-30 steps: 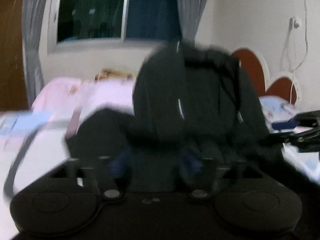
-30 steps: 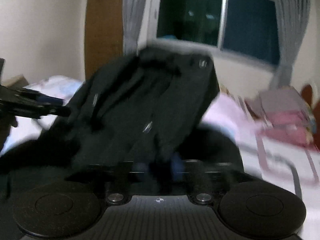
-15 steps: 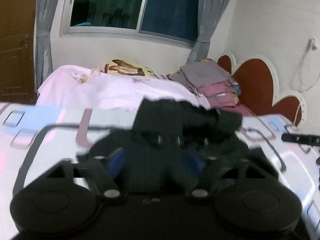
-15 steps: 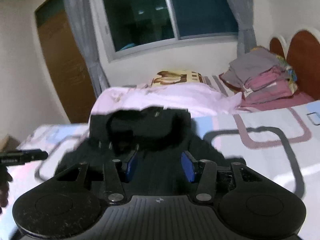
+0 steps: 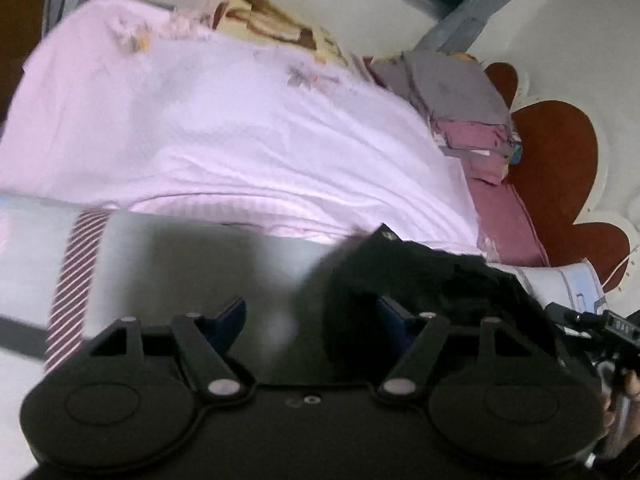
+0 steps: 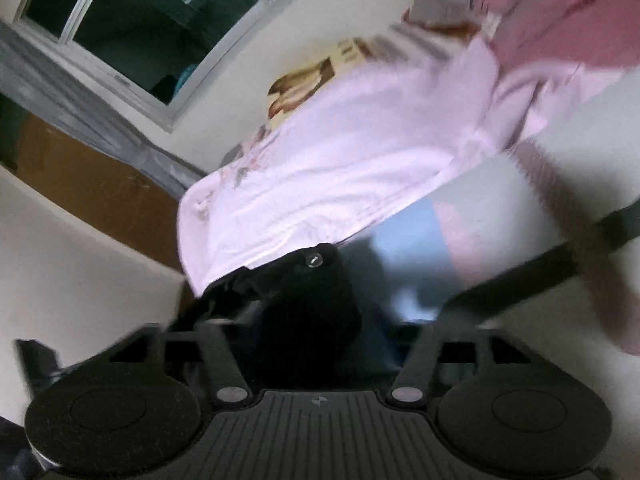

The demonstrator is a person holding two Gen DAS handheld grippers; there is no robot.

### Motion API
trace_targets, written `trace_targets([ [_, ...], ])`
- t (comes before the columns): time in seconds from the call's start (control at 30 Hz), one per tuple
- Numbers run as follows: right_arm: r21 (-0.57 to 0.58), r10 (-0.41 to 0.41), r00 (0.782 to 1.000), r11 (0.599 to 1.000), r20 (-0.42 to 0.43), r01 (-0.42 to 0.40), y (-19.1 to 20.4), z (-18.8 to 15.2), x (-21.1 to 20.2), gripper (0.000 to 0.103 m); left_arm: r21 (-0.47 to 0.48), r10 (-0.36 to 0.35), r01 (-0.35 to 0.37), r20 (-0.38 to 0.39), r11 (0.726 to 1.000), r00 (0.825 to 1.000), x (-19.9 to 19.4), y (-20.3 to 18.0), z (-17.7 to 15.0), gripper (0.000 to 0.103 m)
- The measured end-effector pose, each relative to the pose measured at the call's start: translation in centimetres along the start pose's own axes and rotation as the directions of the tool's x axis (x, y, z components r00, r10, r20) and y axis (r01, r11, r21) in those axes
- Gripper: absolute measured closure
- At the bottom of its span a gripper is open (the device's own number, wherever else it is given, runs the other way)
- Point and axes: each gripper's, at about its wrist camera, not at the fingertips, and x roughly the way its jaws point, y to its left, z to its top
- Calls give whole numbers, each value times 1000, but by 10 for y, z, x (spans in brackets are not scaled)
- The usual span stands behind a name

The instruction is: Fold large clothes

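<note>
We see the black jacket [image 5: 432, 280] bunched on the patterned bed [image 5: 168, 264], just below a pink quilt [image 5: 224, 136]; its long axis cannot be told. Our left gripper [image 5: 312, 316] has its jaws spread, just closing a little, with the jacket against the right blue finger [image 5: 394, 312]. Our right gripper [image 6: 316, 332] has just been opening its jaws, the jacket [image 6: 308, 312] between them; whether they pinch it we cannot tell.

My tongs over the bed.
The garment [image 5: 432, 280] lies on the bed [image 5: 192, 264] before me; the quilt [image 5: 224, 140] is heaped behind it, folded clothes [image 5: 460, 104] at the headboard [image 5: 556, 168] end.
</note>
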Motion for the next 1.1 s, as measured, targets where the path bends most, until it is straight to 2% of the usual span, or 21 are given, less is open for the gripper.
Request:
trace_targets([
  [0.07,64,71,997,996,-29,-69,-13,5,12,34,-41,-50,47,-55,998,997,14,8,10,33],
  [0.13,84,112,993,991,-49,-107,-19,10,19,34,-40,-42,39,-83,998,996,23,10,19,34],
  [0.2,89,160,985,984,-61,-154,-20,14,24,34,-7,-26,25,-133,1000,991,33,4,22,47],
  [0.27,37,117,990,993,-85,-114,-10,14,27,50,58,-19,29,-152,998,988,39,-12,20,80],
  [0.3,21,105,990,994,-95,-103,-7,13,27,68,91,-16,31,-159,995,987,40,-20,16,87],
  [0.33,1,98,991,995,-93,-99,-2,12,23,79,139,7,15,-153,990,988,39,-29,10,95],
  [0.37,-46,83,993,995,-79,-86,5,8,16,82,177,9,14,-130,984,991,35,-36,4,101],
  [0.47,-270,43,999,962,1,-41,41,-8,-20,88,228,-55,52,9,972,998,0,-47,-12,102],
  [0.5,-366,33,999,931,36,-18,58,-18,-37,88,243,-91,73,66,967,994,-16,-49,-20,103],
  [0.6,-574,100,988,819,114,-17,95,-61,-87,90,265,-192,127,236,956,952,-69,-53,-53,103],
  [0.67,-689,148,977,725,152,-3,116,-99,-116,90,226,-270,209,292,952,917,-97,-47,-81,103],
  [0.73,-802,167,970,596,176,43,133,-146,-139,90,201,-307,248,360,948,881,-126,-40,-117,103],
  [0.8,-873,154,969,477,196,101,141,-197,-153,90,138,-300,267,390,954,871,-152,-27,-151,102],
  [0.83,-887,151,968,448,200,113,140,-218,-160,90,126,-295,267,406,955,865,-166,-21,-171,94],
  [0.87,-895,143,968,429,204,125,136,-240,-167,90,108,-272,249,410,962,871,-176,-18,-189,76],
  [0.9,-895,126,970,424,208,137,130,-261,-172,90,71,-228,219,405,973,885,-188,-16,-210,64],
  [0.93,-887,101,968,430,232,168,121,-284,-176,89,55,-202,197,398,979,895,-198,-15,-232,35],
  [0.97,-873,75,963,446,257,199,113,-301,-179,81,46,-183,180,397,983,899,-208,-16,-254,20],
  [1.0,-850,39,961,477,274,223,101,-321,-187,53,41,-166,163,390,986,906,-216,-16,-273,20],
  [1.03,-826,24,961,518,274,222,89,-340,-199,39,46,-162,157,377,987,912,-221,-16,-290,22],
  [1.1,-773,-5,965,598,260,212,74,-367,-216,39,38,-139,134,352,990,926,-233,-14,-324,22],
])
